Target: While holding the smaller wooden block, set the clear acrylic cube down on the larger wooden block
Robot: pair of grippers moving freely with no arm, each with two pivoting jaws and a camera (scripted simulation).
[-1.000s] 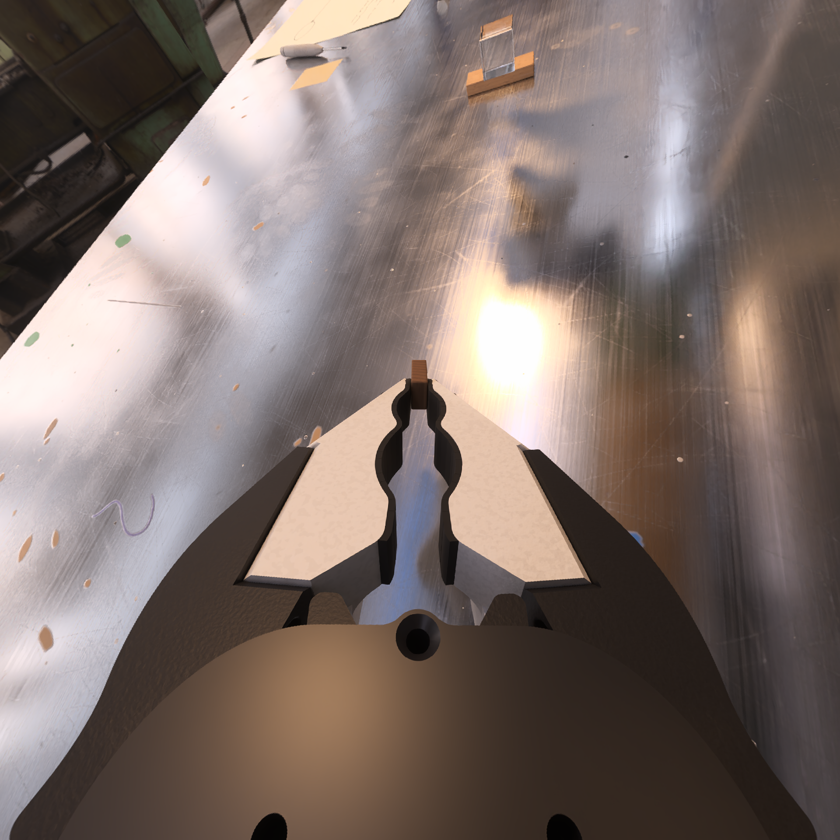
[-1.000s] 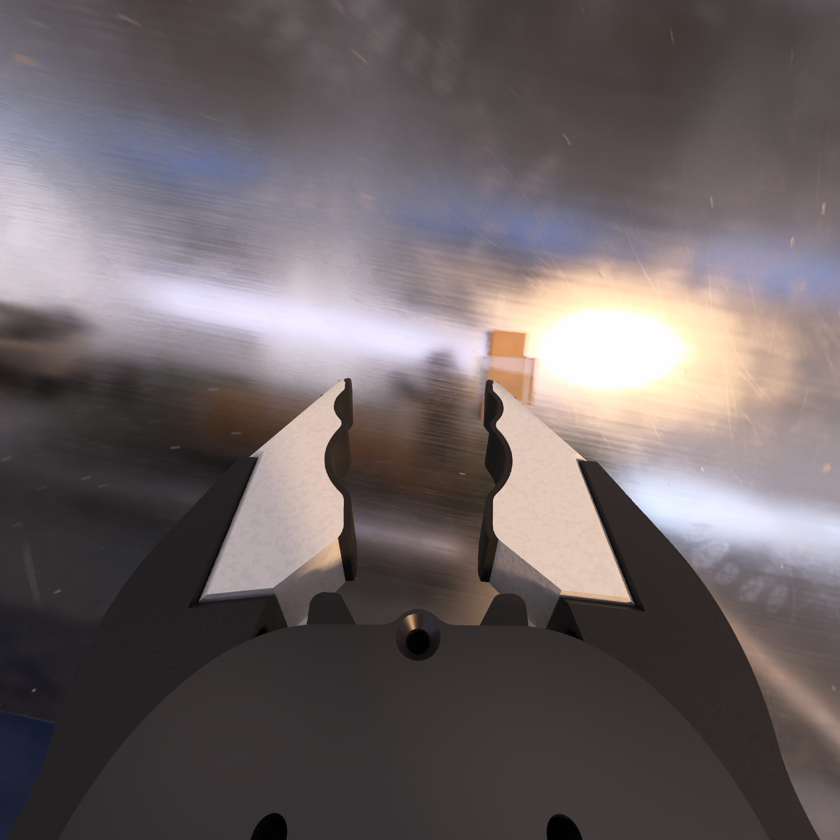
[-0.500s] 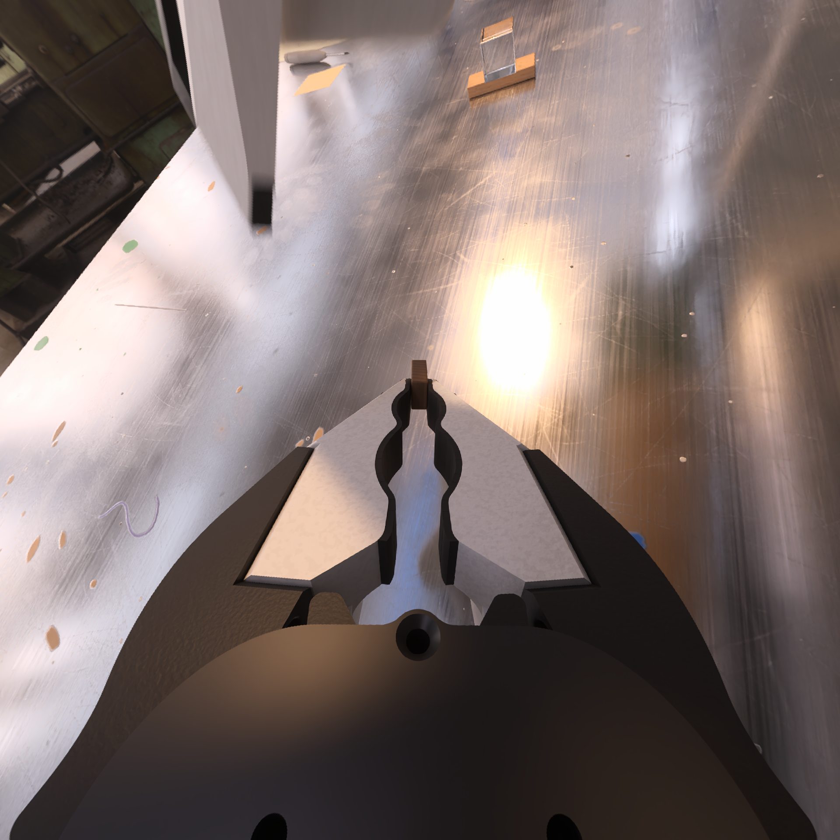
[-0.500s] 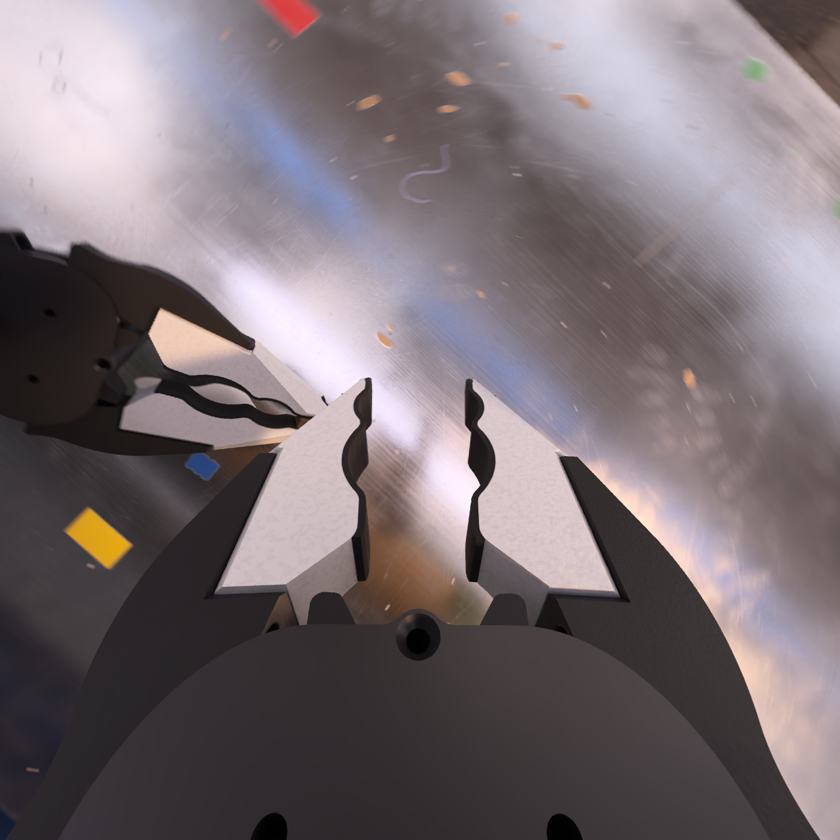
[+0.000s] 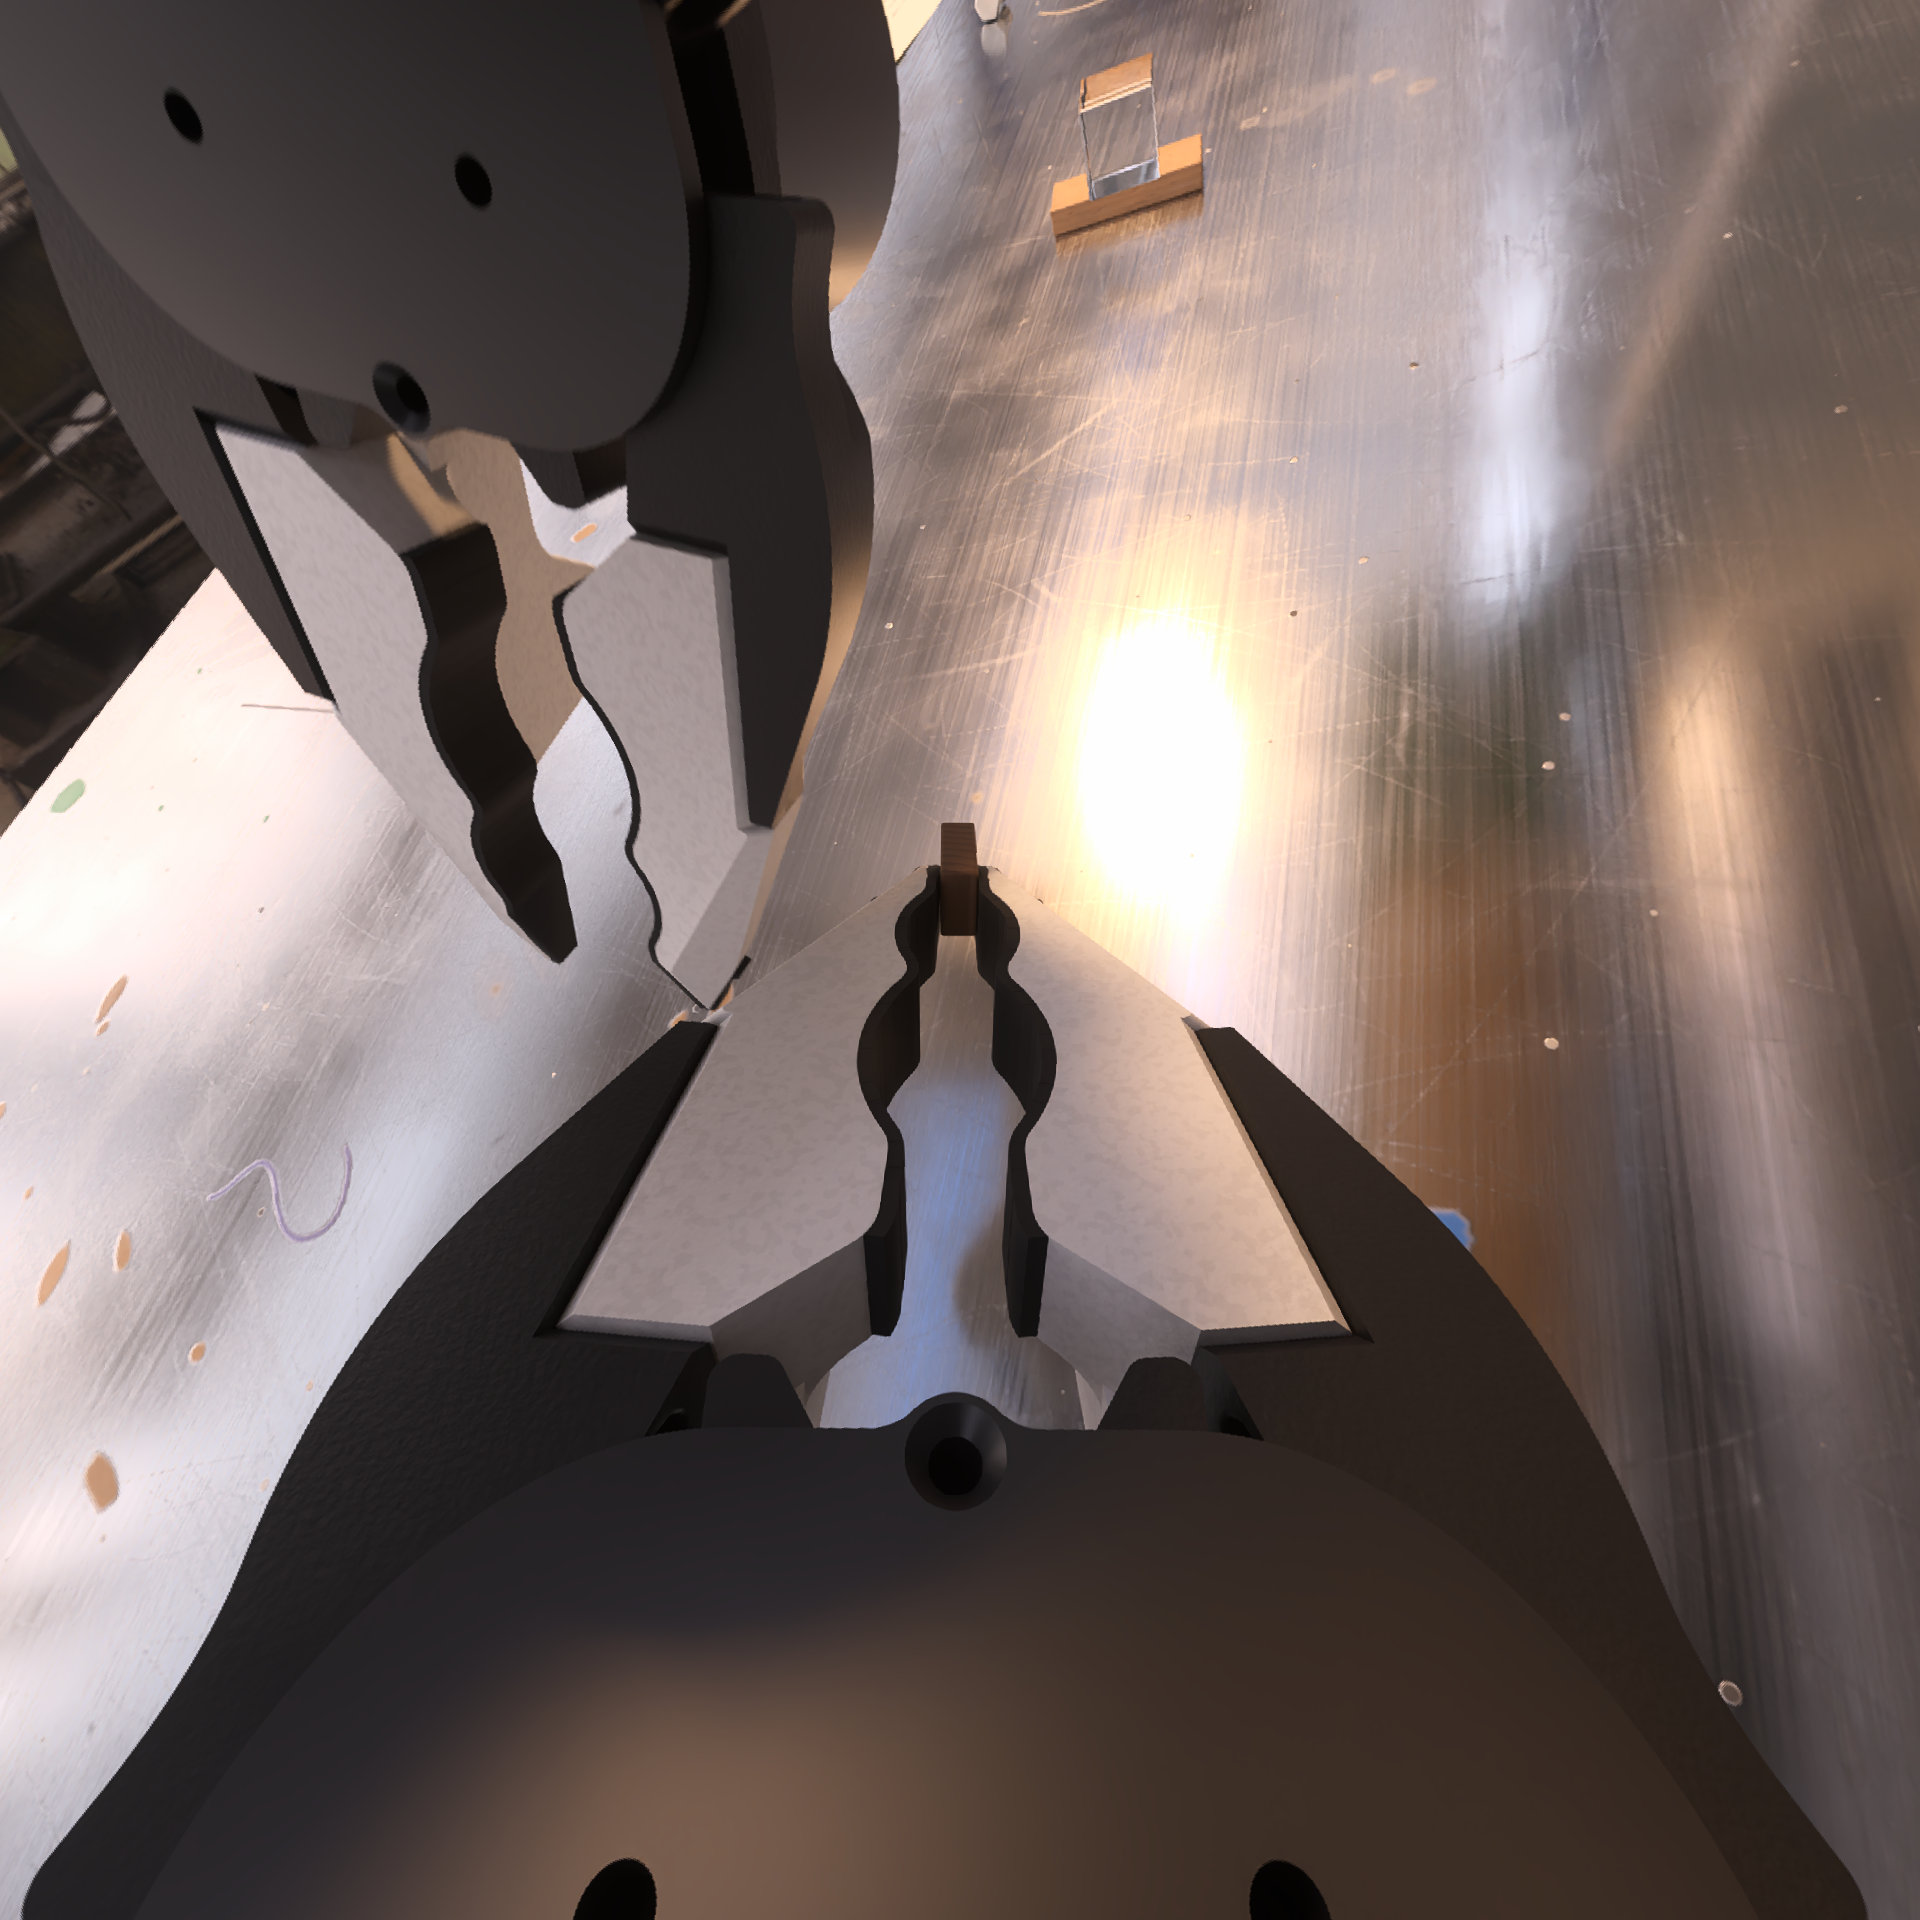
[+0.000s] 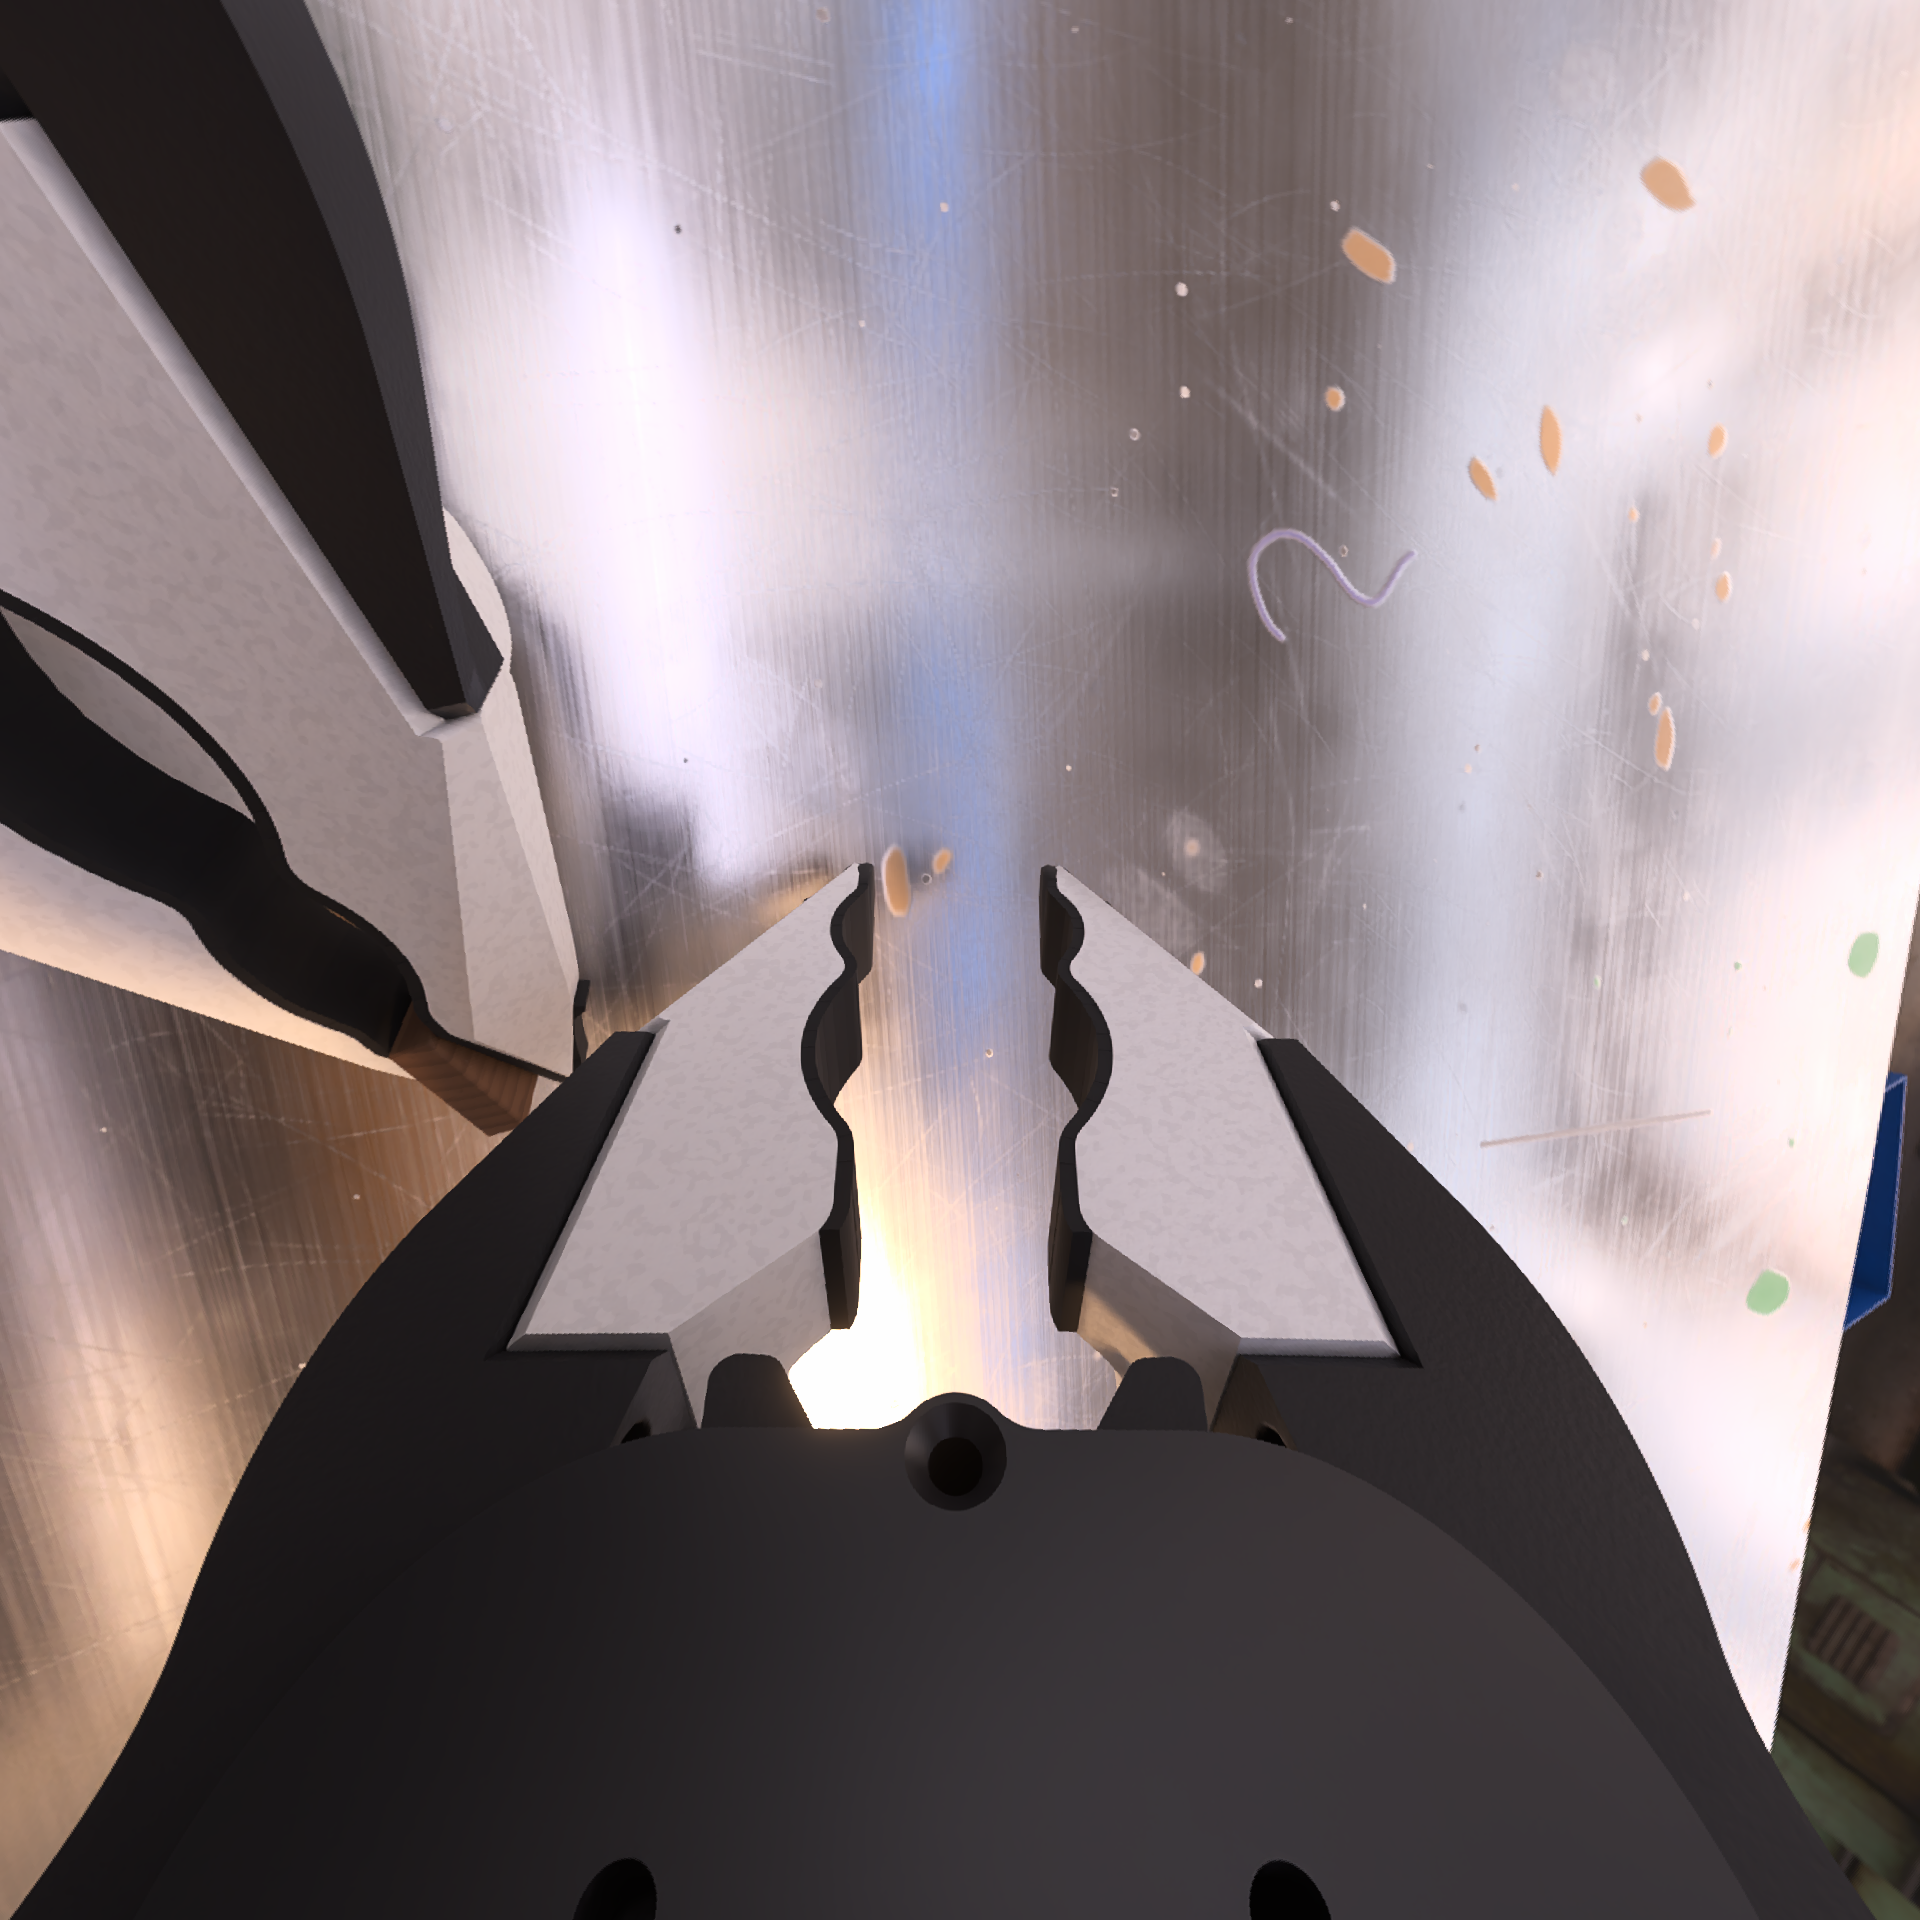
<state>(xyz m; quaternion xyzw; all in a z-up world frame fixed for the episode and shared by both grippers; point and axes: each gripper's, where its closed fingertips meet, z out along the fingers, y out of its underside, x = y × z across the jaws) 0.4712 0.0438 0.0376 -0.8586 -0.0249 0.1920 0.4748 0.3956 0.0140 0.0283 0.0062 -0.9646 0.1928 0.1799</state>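
Two grippers hover close together over the steel tabletop (image 5: 1455,935): the left gripper (image 5: 957,883) has its jaws clenched on the smaller wooden block (image 5: 957,878), while the right gripper (image 6: 954,883) has its jaws parted and empty. Far beyond the left jaws, the clear acrylic cube (image 5: 1120,140) sits on the larger wooden block (image 5: 1127,203).

Workshop; scratched, paint-flecked metal bench (image 5: 1351,935)

Left cam sits behind its own tongs (image 5: 958,883), up off the bench (image 5: 1351,935), looking down its length toward the far end. Right cam looks steeply down, close to the metal, over its tongs (image 6: 956,883). Both catch the purple squiggle (image 5: 286,1205) (image 6: 1325,582), and each other's tongs.
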